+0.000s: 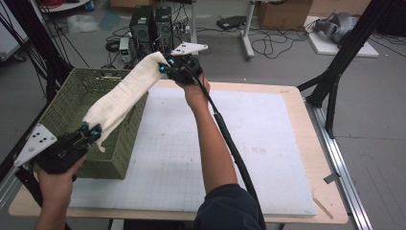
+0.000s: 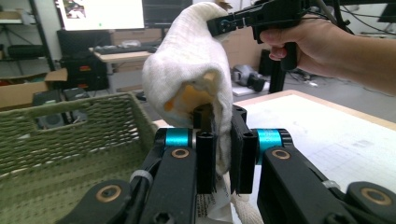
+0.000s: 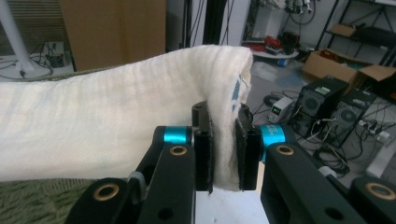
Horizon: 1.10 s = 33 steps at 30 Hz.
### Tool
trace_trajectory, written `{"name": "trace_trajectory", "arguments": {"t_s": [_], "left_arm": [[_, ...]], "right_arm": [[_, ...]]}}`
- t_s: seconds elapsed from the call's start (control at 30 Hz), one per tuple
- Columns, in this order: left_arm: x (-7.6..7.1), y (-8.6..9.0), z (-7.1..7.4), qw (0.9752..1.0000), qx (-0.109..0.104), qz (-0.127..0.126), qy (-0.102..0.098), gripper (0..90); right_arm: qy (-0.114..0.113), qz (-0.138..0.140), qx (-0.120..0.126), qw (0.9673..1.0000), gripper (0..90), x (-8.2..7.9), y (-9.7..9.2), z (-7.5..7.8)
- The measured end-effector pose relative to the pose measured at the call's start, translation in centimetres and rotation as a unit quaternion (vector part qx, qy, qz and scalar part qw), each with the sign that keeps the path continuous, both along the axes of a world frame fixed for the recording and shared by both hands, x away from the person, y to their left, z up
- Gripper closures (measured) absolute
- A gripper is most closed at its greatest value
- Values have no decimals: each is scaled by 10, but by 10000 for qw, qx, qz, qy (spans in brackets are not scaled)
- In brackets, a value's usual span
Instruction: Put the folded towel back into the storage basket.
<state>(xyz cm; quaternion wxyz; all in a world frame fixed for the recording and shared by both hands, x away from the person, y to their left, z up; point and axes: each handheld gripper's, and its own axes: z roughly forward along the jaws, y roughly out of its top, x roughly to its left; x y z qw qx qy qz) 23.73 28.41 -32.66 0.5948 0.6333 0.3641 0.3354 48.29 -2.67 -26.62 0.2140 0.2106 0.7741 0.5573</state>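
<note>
A cream white cloth point(image 1: 123, 93) hangs stretched in the air over the green woven basket point(image 1: 67, 103) at the table's left. My left gripper point(image 1: 91, 132) is shut on the cloth's near end, above the basket's front right corner. My right gripper point(image 1: 165, 64) is shut on the far end, held high over the table's back edge. In the left gripper view the cloth point(image 2: 196, 70) rises from between the jaws toward the right gripper point(image 2: 219, 24). In the right gripper view the cloth point(image 3: 107, 126) runs off to the left from the jaws.
A white gridded mat point(image 1: 225, 143) covers the wooden table point(image 1: 313, 143). The right gripper's black cable point(image 1: 230, 143) trails along the forearm. Computer towers point(image 1: 151, 24), cables and boxes stand on the floor behind the table. A black frame leg point(image 1: 335, 81) stands at the right.
</note>
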Motion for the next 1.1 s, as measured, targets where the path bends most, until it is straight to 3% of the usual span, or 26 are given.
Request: {"name": "trace_trajectory", "arguments": {"t_s": [0.43, 0.87, 1.1], "left_arm": [[-6, 28, -3, 9991, 61, 414, 107, 827], [-11, 44, -5, 9957, 159, 871, 281, 826], [-14, 54, -6, 9935, -1, 1085, 335, 813]], "right_arm": [[-29, 117, -163, 9998, 804, 7, 51, -1], [27, -1, -328, 9995, 804, 14, 100, -9], [116, -24, -419, 9991, 806, 18, 129, -19]]}}
